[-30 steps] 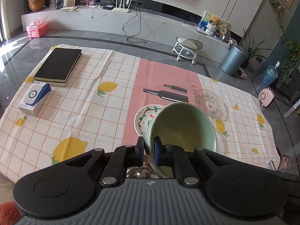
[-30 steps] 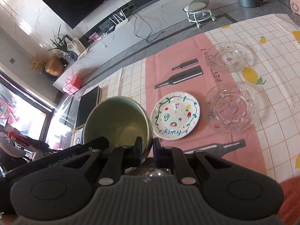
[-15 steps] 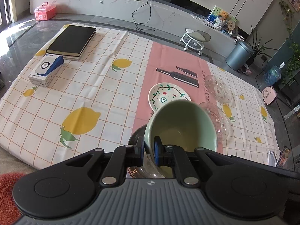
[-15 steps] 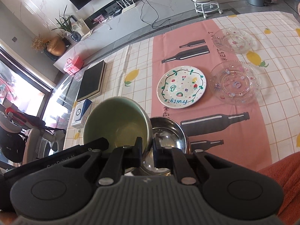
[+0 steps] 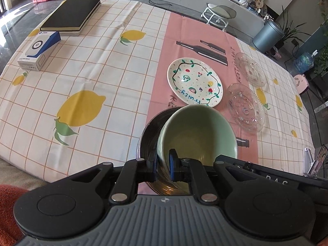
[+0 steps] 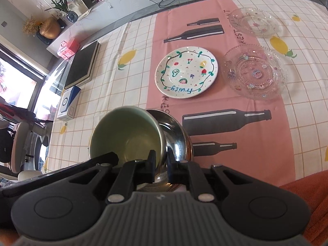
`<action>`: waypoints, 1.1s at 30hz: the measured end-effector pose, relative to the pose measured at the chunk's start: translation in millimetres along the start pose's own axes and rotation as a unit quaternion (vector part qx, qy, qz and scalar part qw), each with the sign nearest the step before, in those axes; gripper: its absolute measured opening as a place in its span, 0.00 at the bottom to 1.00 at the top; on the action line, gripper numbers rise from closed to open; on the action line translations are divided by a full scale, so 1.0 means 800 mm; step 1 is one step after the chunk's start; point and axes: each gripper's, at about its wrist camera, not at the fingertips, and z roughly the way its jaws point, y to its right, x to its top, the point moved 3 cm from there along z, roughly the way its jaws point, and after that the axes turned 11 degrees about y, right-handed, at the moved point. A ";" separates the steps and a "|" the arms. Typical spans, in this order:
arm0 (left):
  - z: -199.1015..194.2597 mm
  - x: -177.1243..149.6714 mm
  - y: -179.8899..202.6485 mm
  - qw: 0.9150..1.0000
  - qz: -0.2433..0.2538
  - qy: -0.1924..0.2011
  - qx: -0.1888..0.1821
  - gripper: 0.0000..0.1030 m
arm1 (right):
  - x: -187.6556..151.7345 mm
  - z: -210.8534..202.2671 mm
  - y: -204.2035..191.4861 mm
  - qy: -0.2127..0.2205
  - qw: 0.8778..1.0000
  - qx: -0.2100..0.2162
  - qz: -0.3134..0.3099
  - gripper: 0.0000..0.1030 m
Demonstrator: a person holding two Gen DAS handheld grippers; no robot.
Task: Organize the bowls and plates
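Both grippers hold one green bowl [image 5: 196, 135] by its rim, on opposite sides. My left gripper [image 5: 163, 162] is shut on the left rim; my right gripper [image 6: 161, 162] is shut on the right rim of the bowl [image 6: 127, 135]. The bowl is tilted and held just above a steel bowl [image 5: 151, 129] that stands near the table's front edge, also in the right wrist view [image 6: 178, 141]. Beyond lie a white painted plate [image 5: 194, 81] [image 6: 186, 71] and two clear glass plates, one near [image 5: 247, 110] [image 6: 255, 74] and one far [image 5: 250, 69] [image 6: 254, 21].
A black book [image 5: 70, 14] and a white-and-blue box [image 5: 38, 50] lie at the far left of the lemon-print tablecloth [image 5: 92, 71]. A phone [image 5: 318, 160] stands at the right edge. The table's front edge is close below the grippers.
Both grippers have drawn back toward the front edge with the green bowl. The steel bowl has come into view beneath it, and the plates now lie farther ahead.
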 end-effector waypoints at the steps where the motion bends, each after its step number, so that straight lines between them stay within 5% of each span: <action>1: 0.003 0.000 0.000 1.000 0.001 -0.005 0.000 0.13 | -0.001 0.004 0.001 -0.004 1.000 0.000 -0.002 0.08; 18: 0.026 -0.002 0.004 0.998 0.042 -0.051 0.008 0.16 | 0.002 0.040 -0.009 -0.036 0.996 -0.041 -0.069 0.06; 33: 0.012 0.006 -0.004 0.999 0.020 -0.032 -0.018 0.23 | 0.002 0.047 -0.011 -0.031 0.995 -0.050 -0.080 0.06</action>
